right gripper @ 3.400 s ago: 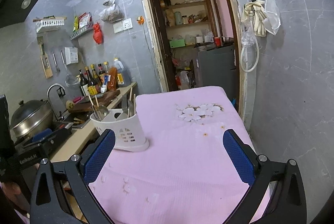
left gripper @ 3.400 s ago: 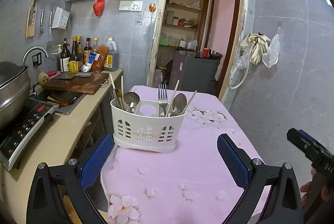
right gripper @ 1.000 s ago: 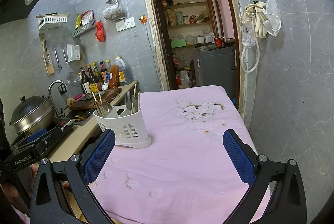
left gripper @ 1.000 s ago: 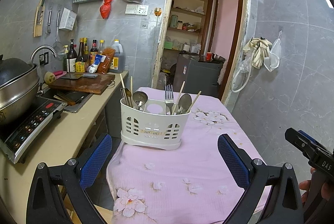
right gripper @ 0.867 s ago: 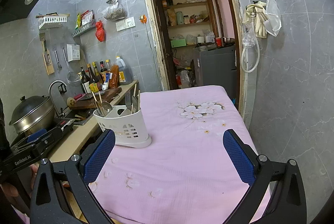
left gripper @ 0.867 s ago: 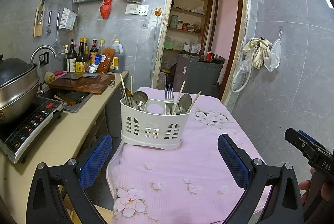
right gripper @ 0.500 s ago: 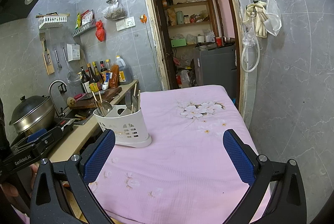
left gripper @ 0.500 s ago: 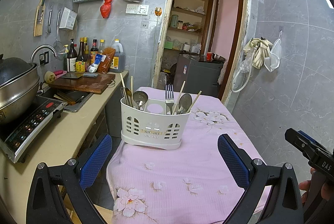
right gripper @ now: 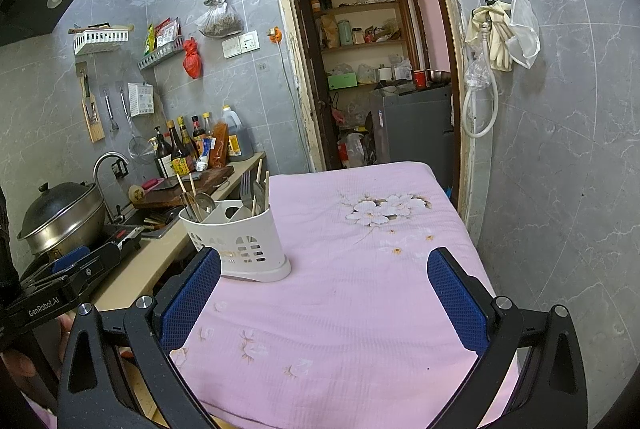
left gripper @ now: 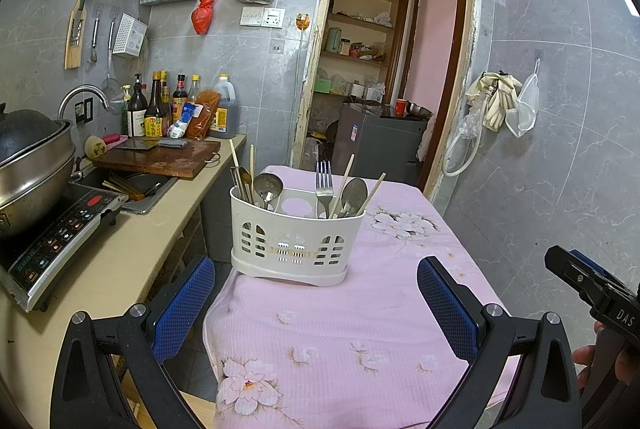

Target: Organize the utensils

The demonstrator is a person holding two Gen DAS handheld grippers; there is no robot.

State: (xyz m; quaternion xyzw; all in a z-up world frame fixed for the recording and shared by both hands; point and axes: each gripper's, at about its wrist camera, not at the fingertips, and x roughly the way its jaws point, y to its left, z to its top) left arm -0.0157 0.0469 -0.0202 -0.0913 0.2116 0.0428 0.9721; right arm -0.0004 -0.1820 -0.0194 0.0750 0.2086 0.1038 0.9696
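Note:
A white slotted utensil caddy (left gripper: 294, 241) stands on the pink flowered tablecloth (left gripper: 360, 309) near its left edge. It holds spoons (left gripper: 268, 187), a fork (left gripper: 324, 179) and several chopsticks, all upright. My left gripper (left gripper: 316, 293) hangs open just in front of the caddy, nothing between its blue pads. In the right wrist view the caddy (right gripper: 240, 241) sits ahead to the left, and my right gripper (right gripper: 324, 289) is open and empty over the cloth. Each gripper appears at the edge of the other's view, held by a hand.
A beige counter (left gripper: 112, 261) runs along the left with an induction cooker (left gripper: 56, 241), a steel pot (left gripper: 28, 165), a sink and a wooden cutting board (left gripper: 160, 159). Sauce bottles (left gripper: 160, 109) line the wall. A doorway (right gripper: 372, 69) opens behind the table; a tiled wall stands to the right.
Since 3.4 s ago both grippers drew back a little from the caddy and the table. Over the last second nothing has visibly moved.

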